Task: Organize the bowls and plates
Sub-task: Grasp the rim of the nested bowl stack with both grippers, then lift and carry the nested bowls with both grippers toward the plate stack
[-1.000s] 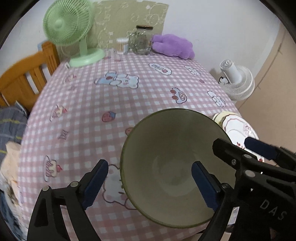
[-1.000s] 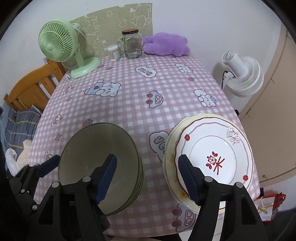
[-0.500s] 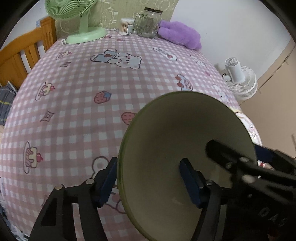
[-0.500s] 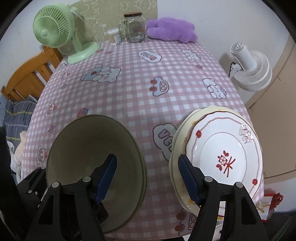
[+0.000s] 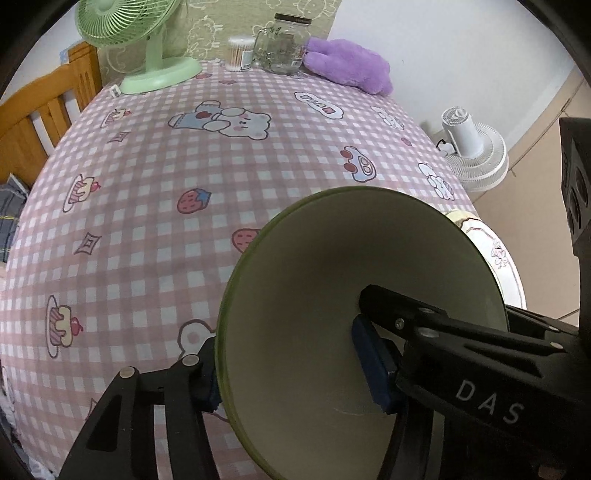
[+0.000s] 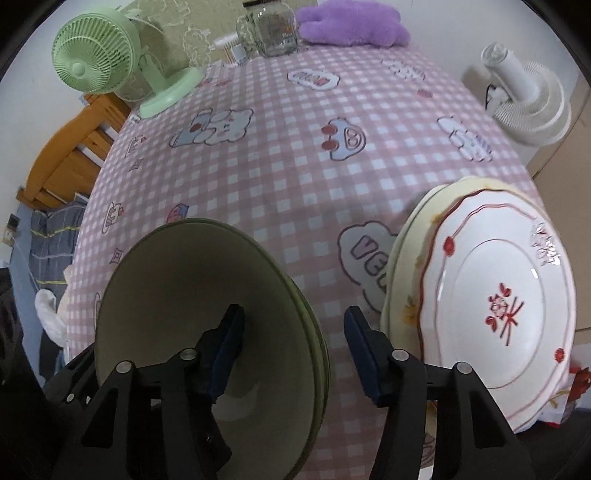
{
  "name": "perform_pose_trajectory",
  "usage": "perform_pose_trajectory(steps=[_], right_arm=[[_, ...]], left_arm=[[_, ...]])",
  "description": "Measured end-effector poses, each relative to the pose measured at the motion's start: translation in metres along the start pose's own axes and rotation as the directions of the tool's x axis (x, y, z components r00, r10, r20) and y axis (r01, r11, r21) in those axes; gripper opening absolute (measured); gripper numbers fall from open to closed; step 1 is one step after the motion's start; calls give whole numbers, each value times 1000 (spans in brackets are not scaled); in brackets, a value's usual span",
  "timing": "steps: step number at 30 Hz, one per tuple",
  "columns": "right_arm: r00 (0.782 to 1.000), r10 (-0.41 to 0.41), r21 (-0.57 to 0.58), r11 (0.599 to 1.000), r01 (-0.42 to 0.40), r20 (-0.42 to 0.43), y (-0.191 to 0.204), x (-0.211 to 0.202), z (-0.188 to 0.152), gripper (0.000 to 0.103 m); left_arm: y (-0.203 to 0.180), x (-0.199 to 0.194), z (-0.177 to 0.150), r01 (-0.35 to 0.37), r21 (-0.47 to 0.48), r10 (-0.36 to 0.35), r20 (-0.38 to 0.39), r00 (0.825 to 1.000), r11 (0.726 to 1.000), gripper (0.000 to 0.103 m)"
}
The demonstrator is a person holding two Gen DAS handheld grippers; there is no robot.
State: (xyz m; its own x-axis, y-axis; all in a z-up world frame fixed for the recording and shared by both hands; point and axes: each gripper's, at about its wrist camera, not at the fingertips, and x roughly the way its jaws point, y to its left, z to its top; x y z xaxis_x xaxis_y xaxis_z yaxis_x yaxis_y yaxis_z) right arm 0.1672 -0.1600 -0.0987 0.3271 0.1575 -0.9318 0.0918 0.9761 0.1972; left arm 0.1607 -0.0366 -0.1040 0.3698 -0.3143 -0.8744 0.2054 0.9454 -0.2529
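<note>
At the far left, beyond the table edge, a wooden bed frame [image 5: 40, 122] stands beside the table [image 5: 155, 192], which carries a pink checked cloth printed with cartoon figures. At the back left of the table stands a green desk fan [image 5: 125, 33]. To its right sit a small tub of cotton swabs [image 5: 239, 53], a glass jar [image 5: 282, 44] and a purple plush toy [image 5: 349, 66].

Near the front edge, left of centre, sits a stack of green bowls [image 6: 207, 332], nested one inside another. The left gripper [image 5: 295, 373] straddles the left wall of the top bowl: one pad lies outside the rim, the other inside the bowl. Its jaws are closing on that wall; whether both pads already press on it cannot be told, because the outer pad is largely hidden behind the rim.

The right gripper [image 6: 293, 354] straddles the right wall of the same stack, its left pad inside the bowl and its right pad outside. Its jaws are closing, and a visible gap remains between the outer pad and the bowl.

Just right of the bowls lies a stack of plates [image 6: 498, 314]: a white plate with red decoration on top of a cream plate. On the floor beyond the right table edge stands a white fan [image 6: 528, 99].
</note>
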Motion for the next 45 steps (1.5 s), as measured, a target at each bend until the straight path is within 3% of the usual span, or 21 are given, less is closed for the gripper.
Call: perform_pose_trajectory(steps=[5,9,19,33,45], right_arm=[[999,38,-17,999,-38,1,-1,2,1,54],[996,92,-38,995,-92,-5,-3,2,2,43],[992,125,-34,991,-126,-17,-7,1,1,43],[995,87,-44,995,-85,51,15,-40,-14,43],[989,79,-46,996,-74,123,29,-79,-19,43]], left_arm=[[-3,0,0,-27,1,27,-1,1000,1000,61],[-5,1,2,-58,-1,58,-11,998,998,61],[-10,-2,0,-91,-23,91,-23,996,996,61],[-7,-43,-9,-51,-27,52,39,998,998,61],[-16,-78,-7,-75,-16,76,90,993,997,60]])
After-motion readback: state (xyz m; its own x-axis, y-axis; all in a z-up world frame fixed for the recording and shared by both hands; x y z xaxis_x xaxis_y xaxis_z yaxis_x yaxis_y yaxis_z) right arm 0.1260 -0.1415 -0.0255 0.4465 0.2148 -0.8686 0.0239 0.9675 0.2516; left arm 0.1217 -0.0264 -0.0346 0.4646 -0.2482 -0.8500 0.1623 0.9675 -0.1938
